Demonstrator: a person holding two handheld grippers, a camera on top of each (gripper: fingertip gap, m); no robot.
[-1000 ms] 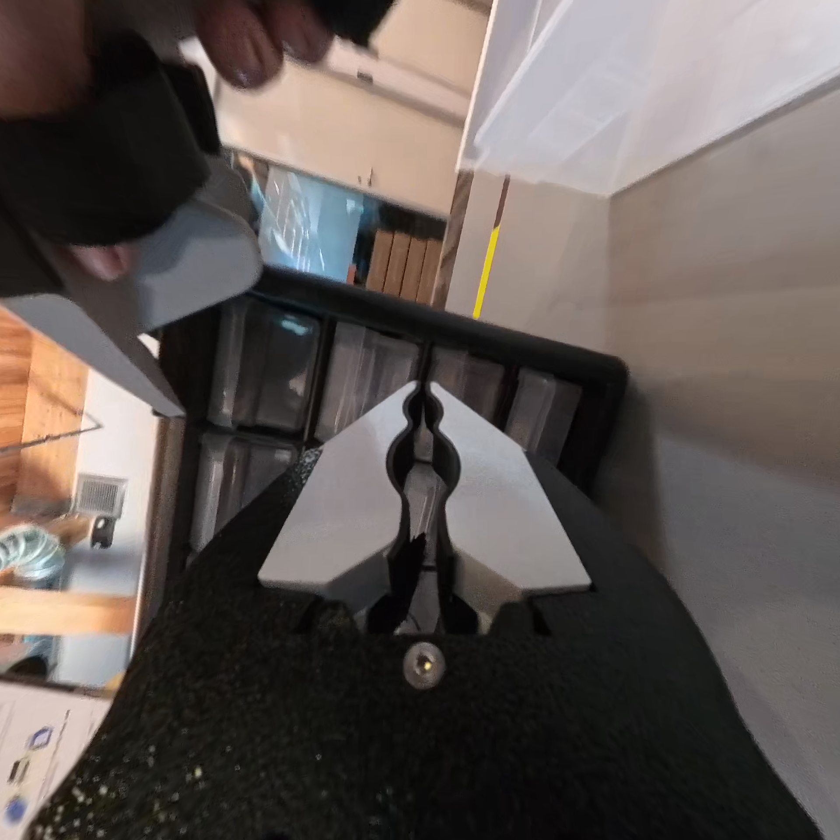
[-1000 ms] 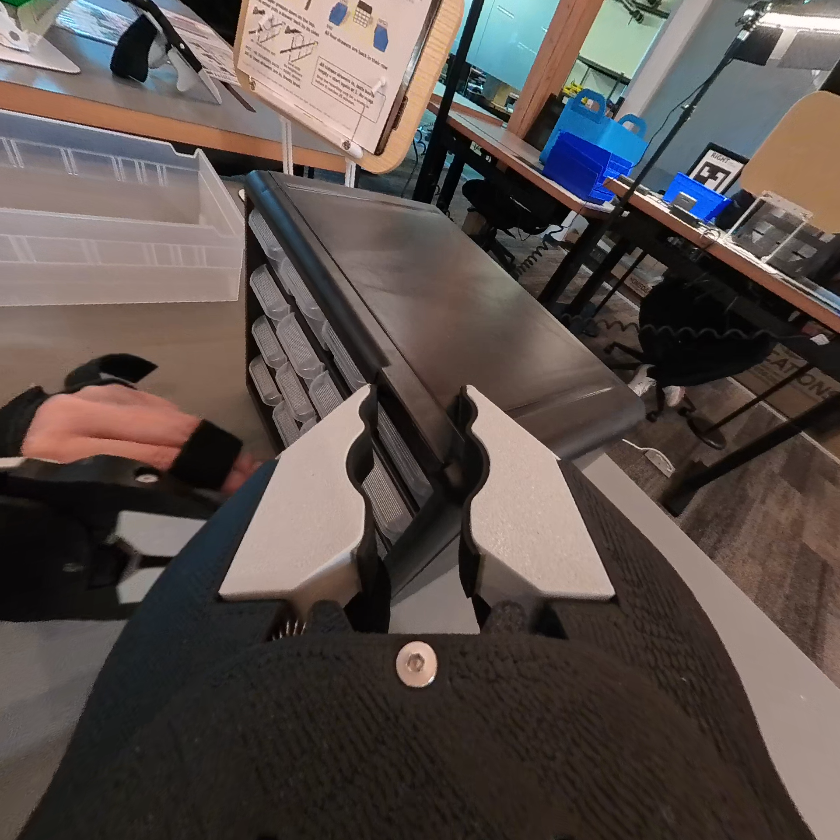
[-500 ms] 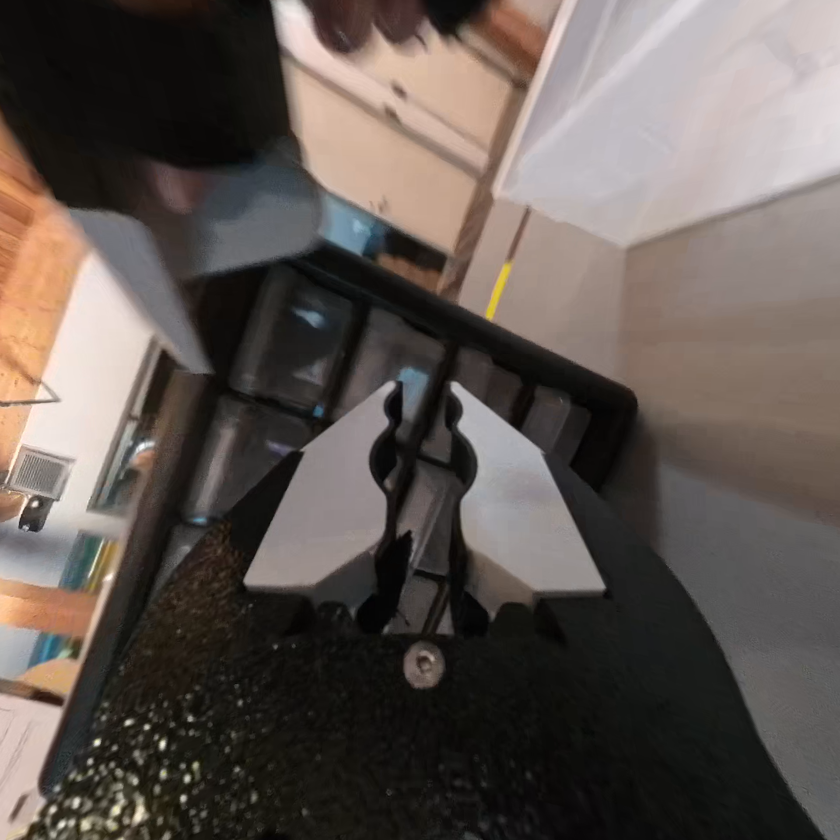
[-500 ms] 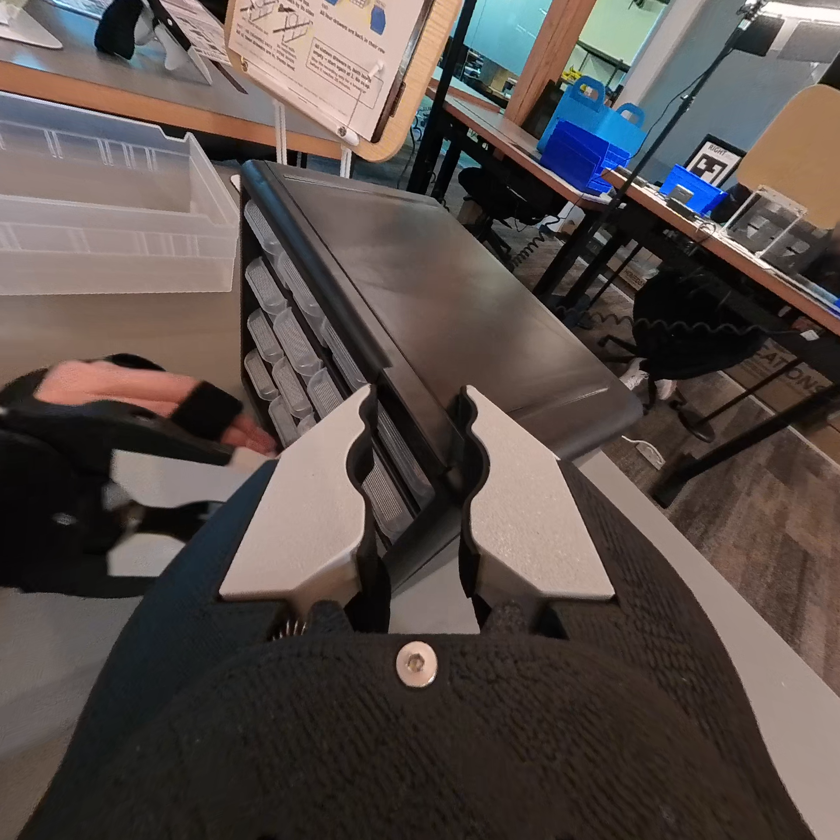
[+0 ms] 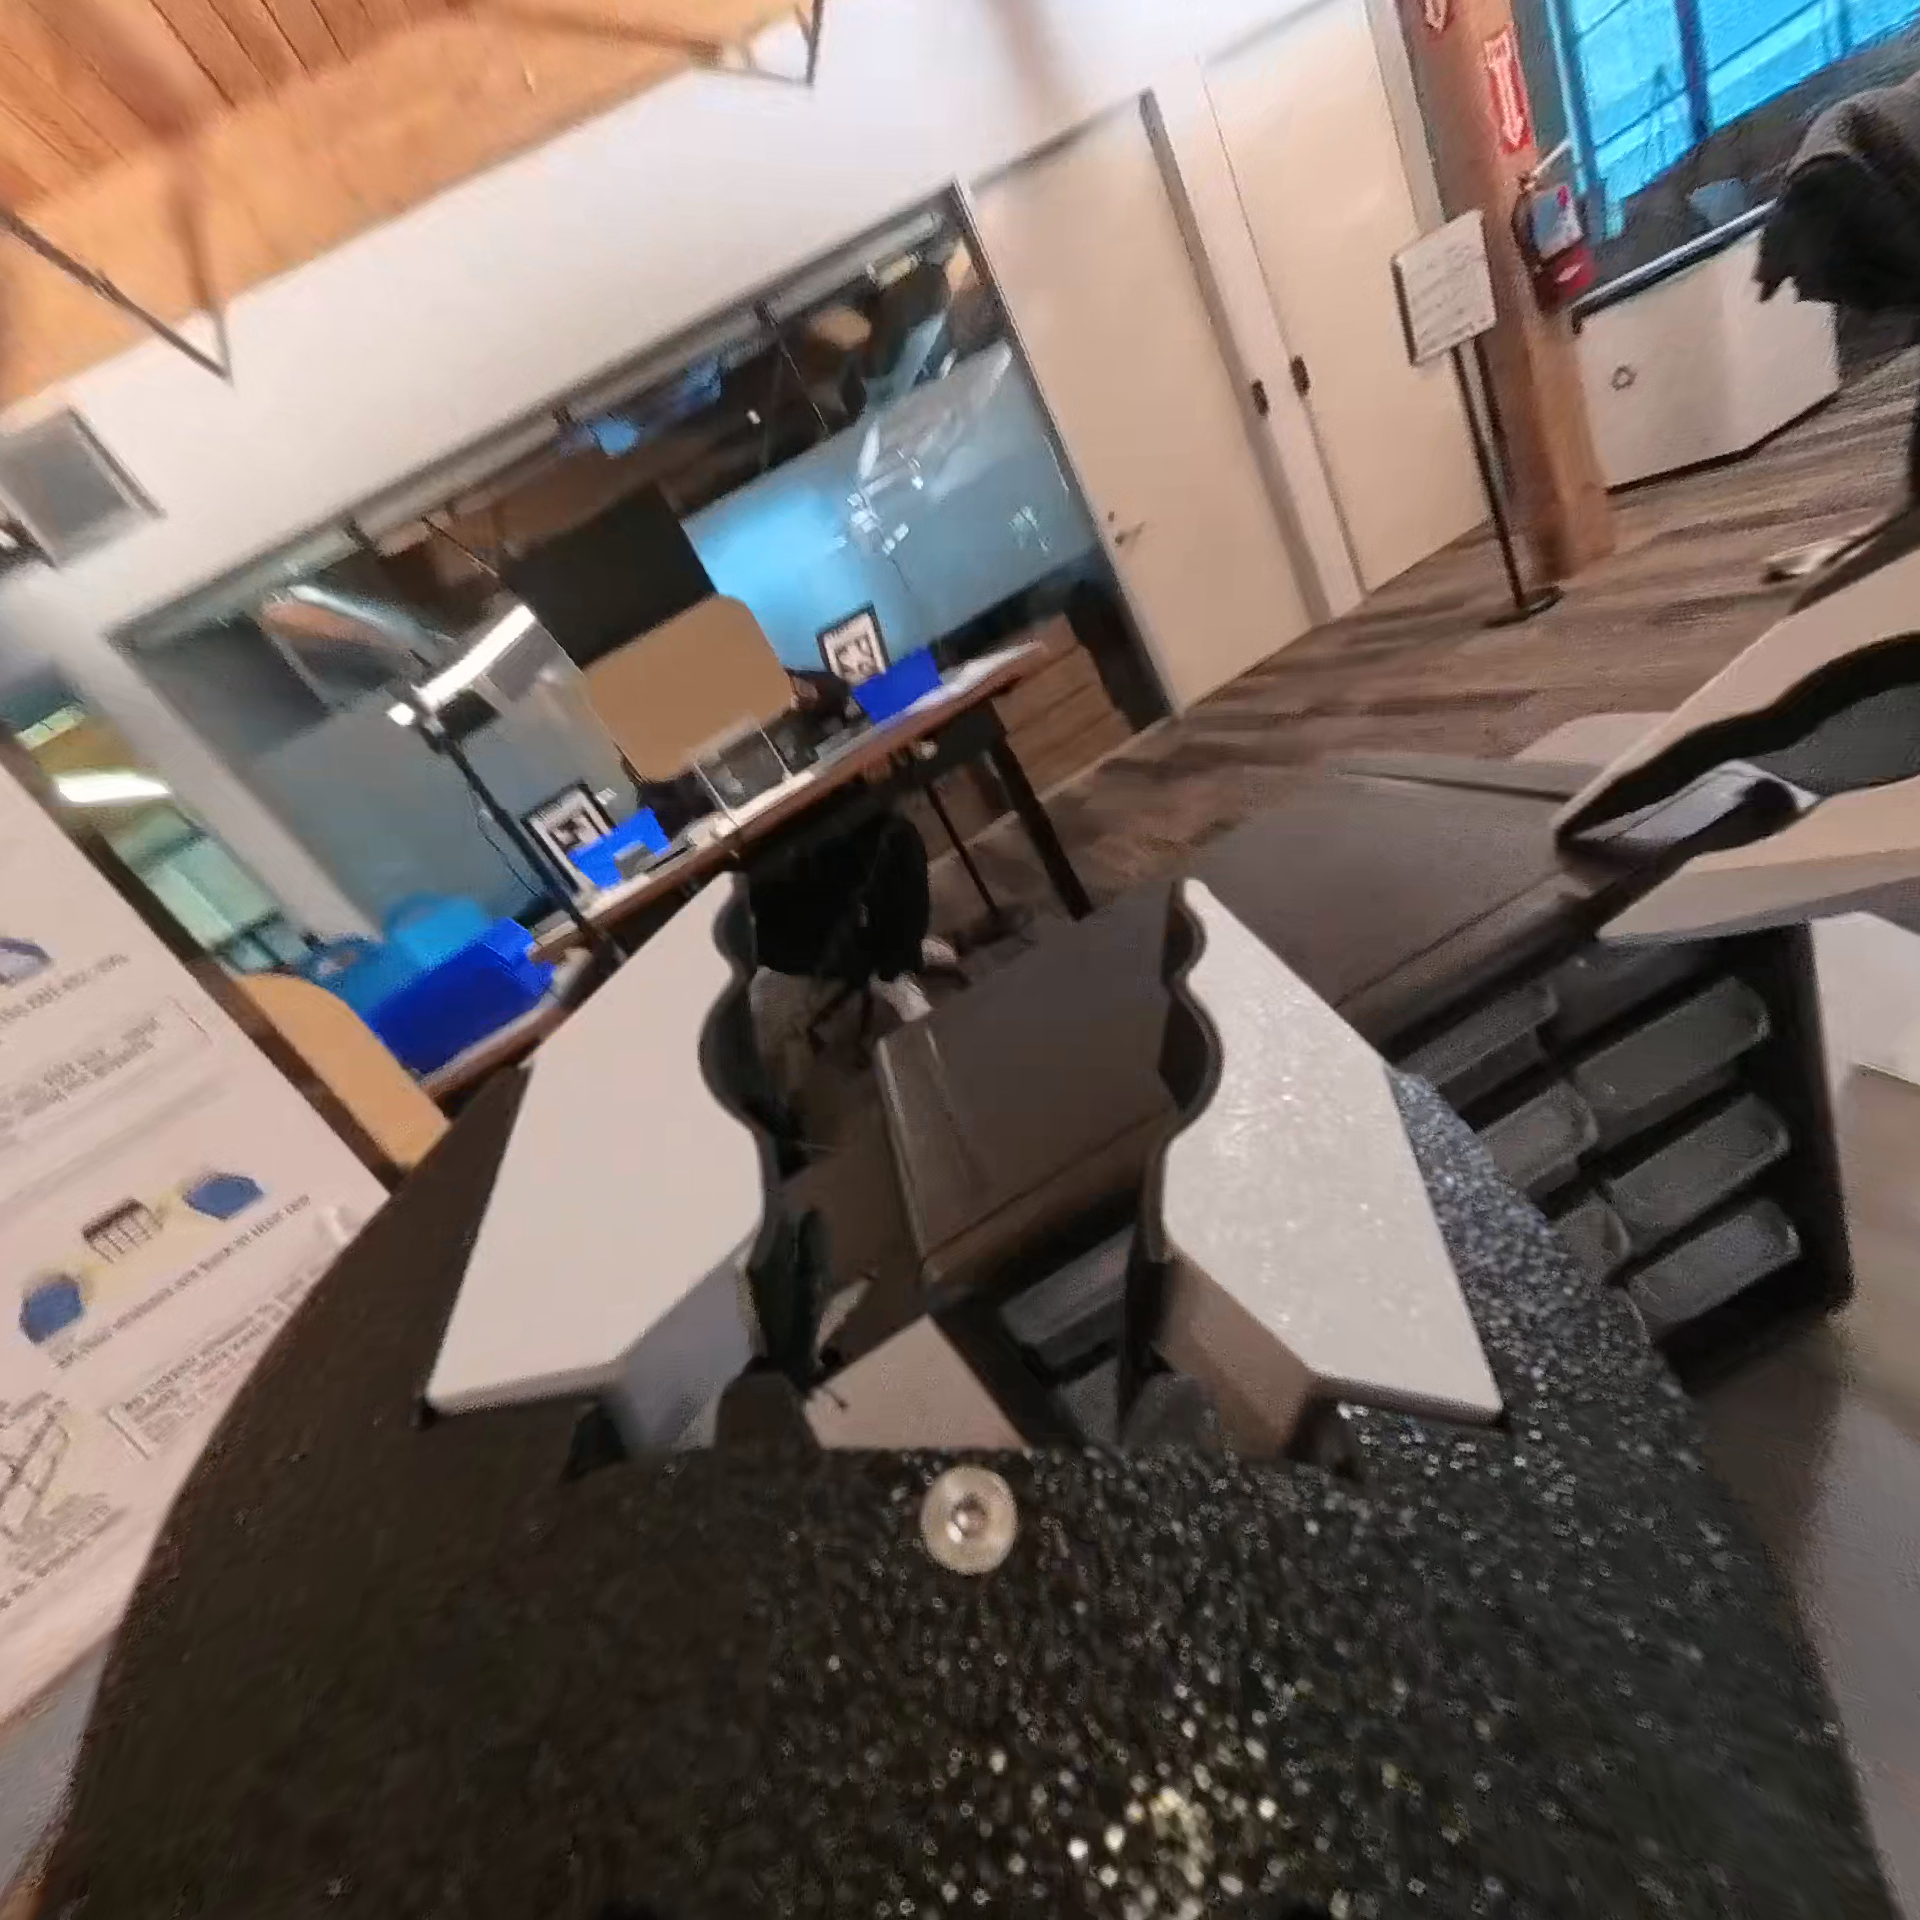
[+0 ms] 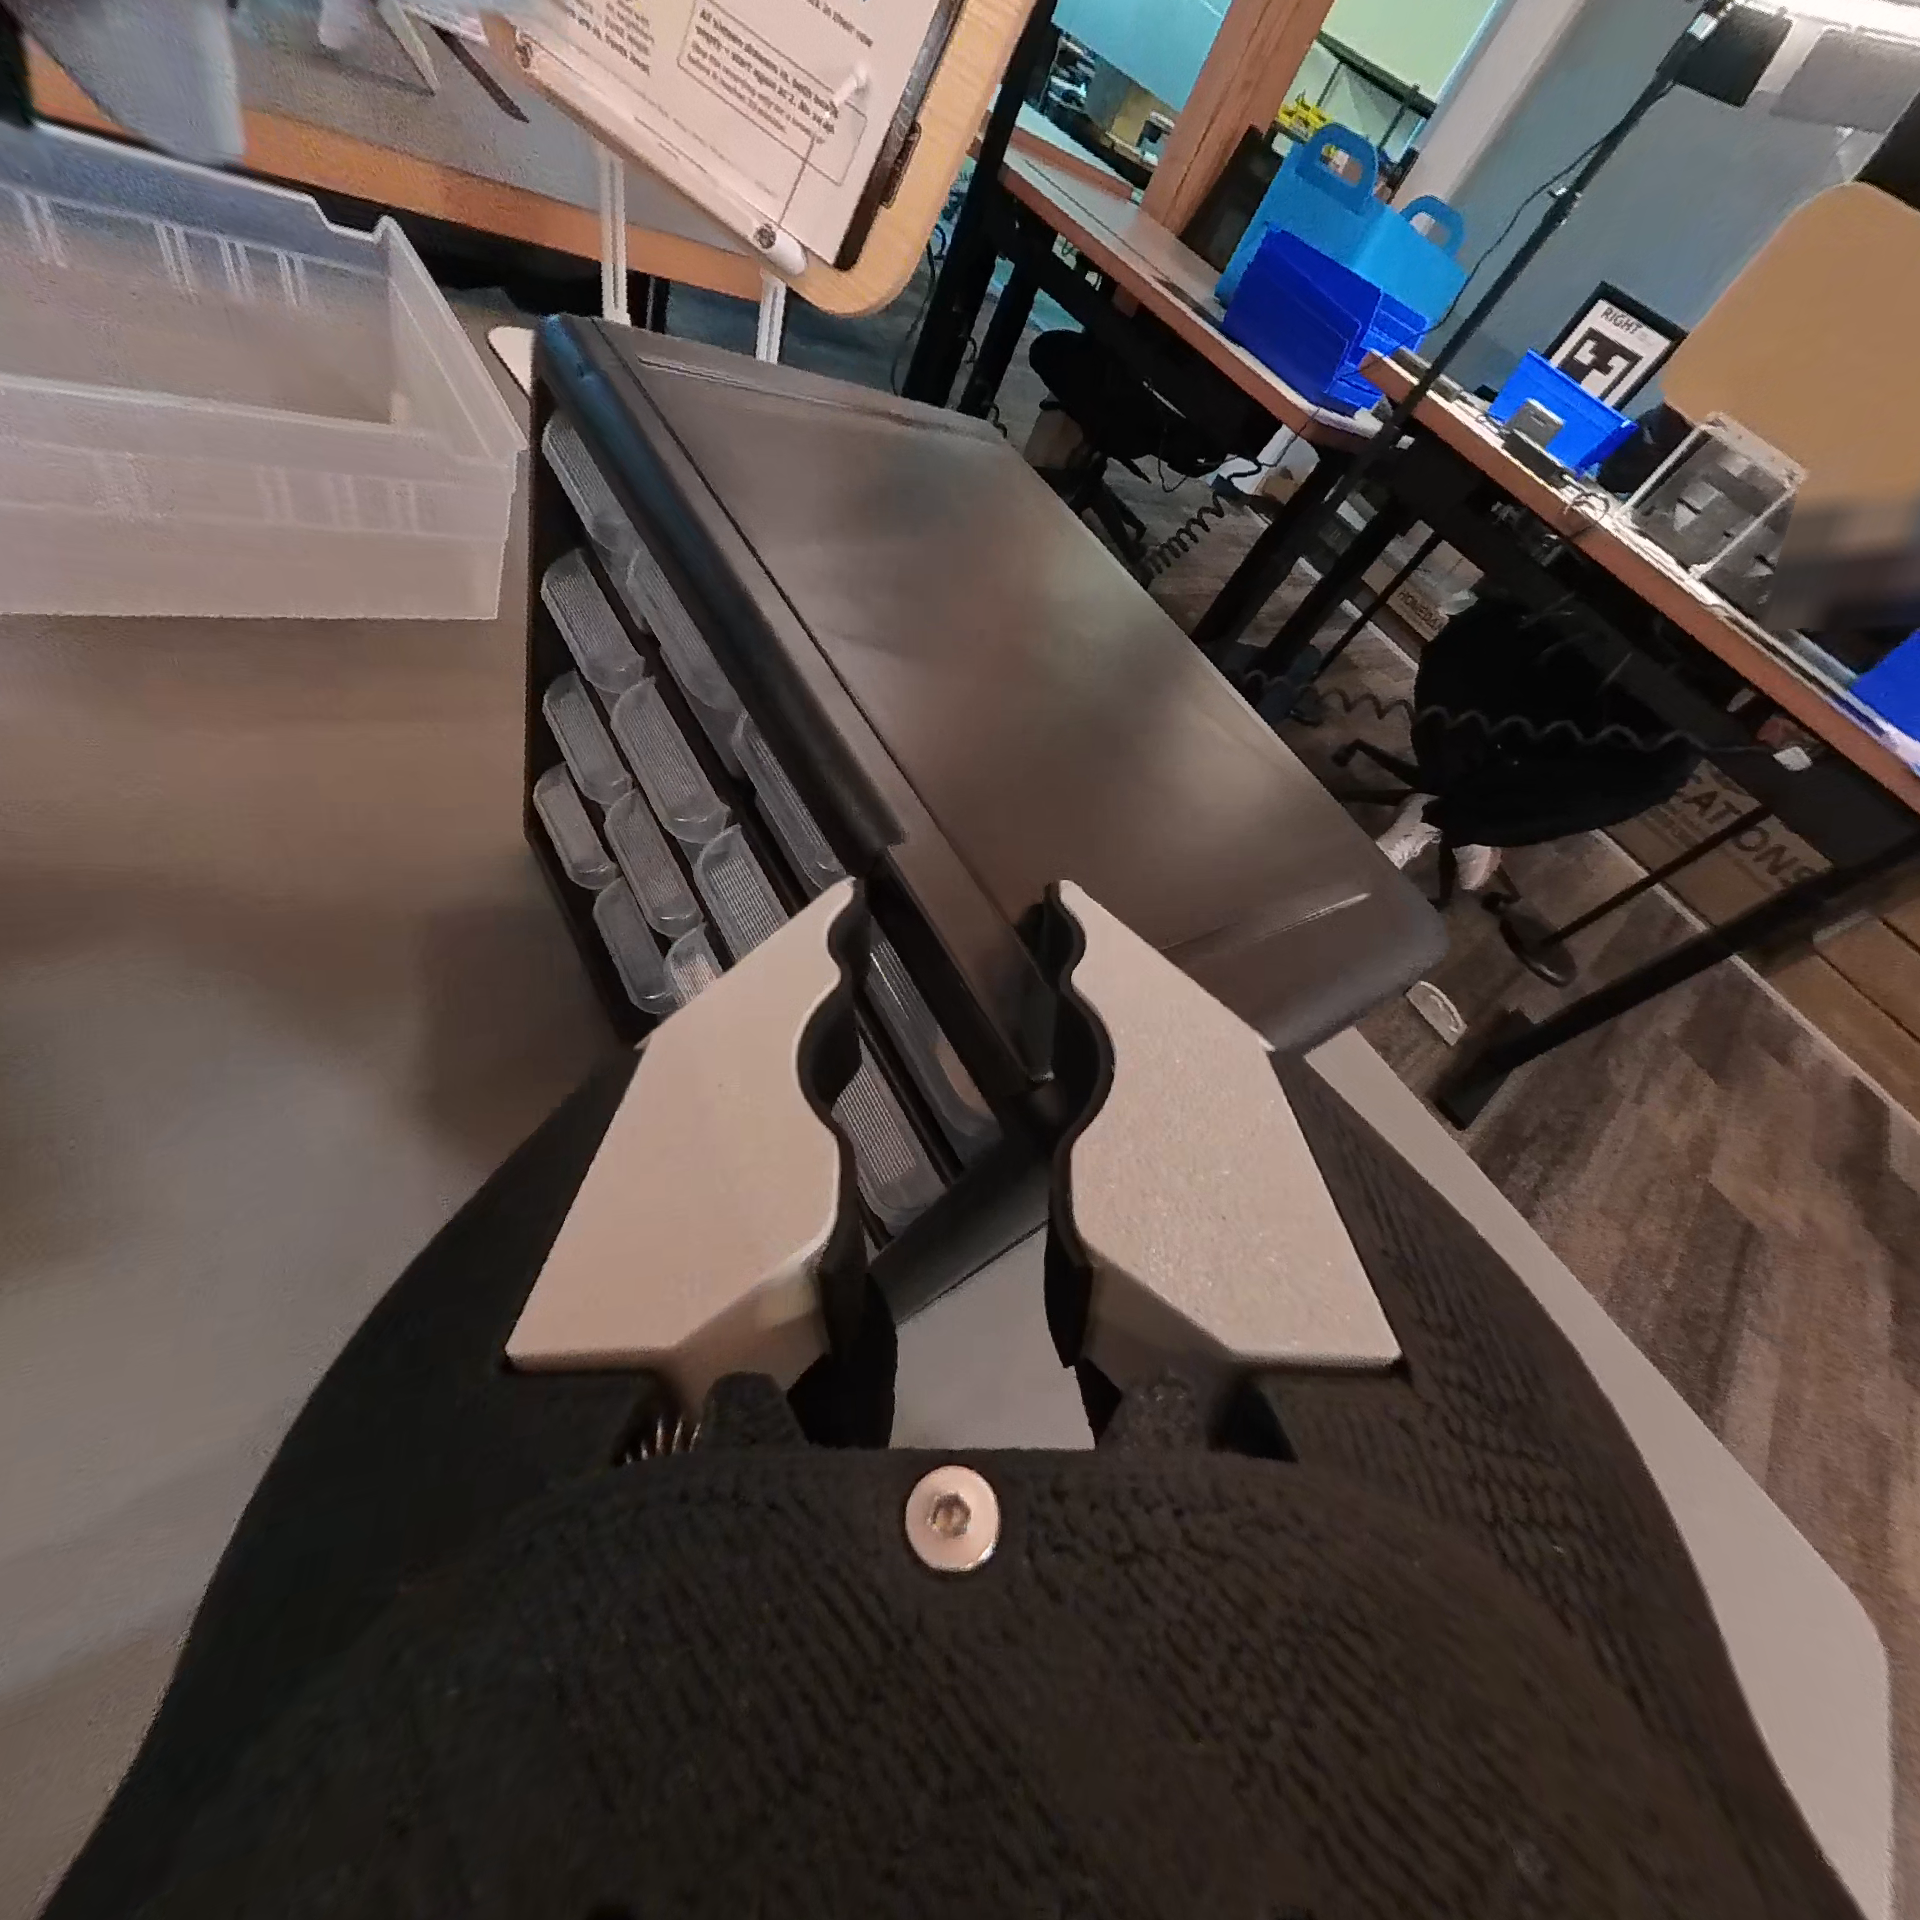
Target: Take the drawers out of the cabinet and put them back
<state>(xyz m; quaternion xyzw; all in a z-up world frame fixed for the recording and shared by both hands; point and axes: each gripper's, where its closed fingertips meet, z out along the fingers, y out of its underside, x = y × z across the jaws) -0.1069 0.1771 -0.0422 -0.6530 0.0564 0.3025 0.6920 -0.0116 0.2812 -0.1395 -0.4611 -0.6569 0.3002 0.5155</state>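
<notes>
While your right gripper (image 6: 951, 914) is clamped on the near top edge of the cabinet (image 6: 997, 665) and your left gripper (image 5: 956, 914) hovers apart over its top, every drawer (image 6: 665, 769) still seated, any tug risks tipping it off the bench (image 6: 260, 831).

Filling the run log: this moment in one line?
left gripper: open, at cabinet corner | right gripper: clamping cabinet edge | drawers: in

Open-plan office/lab, work desks (image 6: 1174, 249), blue bins (image 6: 1340, 281), glass-walled mtg room (image 5: 644, 582), carpet floor (image 5: 1455, 665)
</notes>
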